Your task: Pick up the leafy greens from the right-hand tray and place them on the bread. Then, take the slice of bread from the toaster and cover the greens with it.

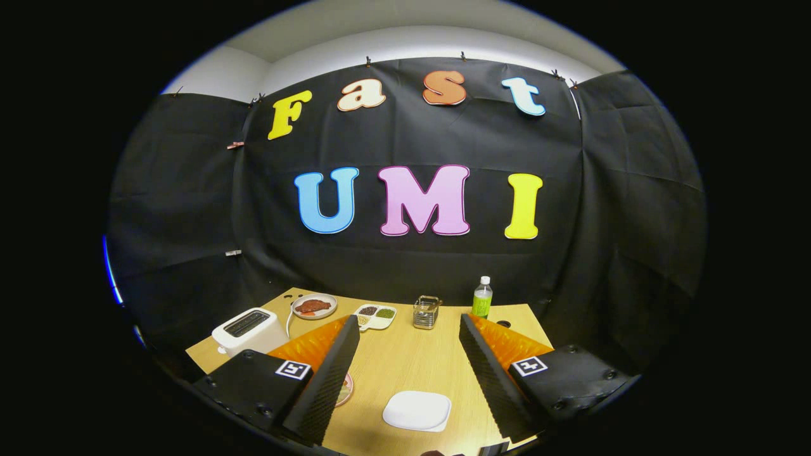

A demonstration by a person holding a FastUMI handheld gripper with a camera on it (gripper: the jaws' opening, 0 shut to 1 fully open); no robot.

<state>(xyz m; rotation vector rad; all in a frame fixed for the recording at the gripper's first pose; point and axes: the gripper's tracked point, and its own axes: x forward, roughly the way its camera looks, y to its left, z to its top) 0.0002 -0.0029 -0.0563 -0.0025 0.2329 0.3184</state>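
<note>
Gripper: the gripper (408, 354) hung above the table with its fingers spread wide apart, nothing held between them.
Between the fingers: a white, empty-looking plate (417, 410) lay on the table (405, 361) near the finger bases, touching neither finger.
Left finger: a second plate (345, 387) peeked out from behind its inner edge; what lay on it could not be told.
Leafy greens and bread on the plate: could not be made out; nothing green on a tray to the right was visible.
Toaster: a white toaster (249, 330) stood just beyond the left finger, near the table's left edge, its slot facing up; whether bread sat inside could not be told.
Beyond the fingers: a round plate with reddish-brown food (313, 306), a white divided dish (375, 316) with small dark and green portions, a small metal holder (426, 312), and a green bottle with a white cap (482, 297) stood along the far edge.
</note>
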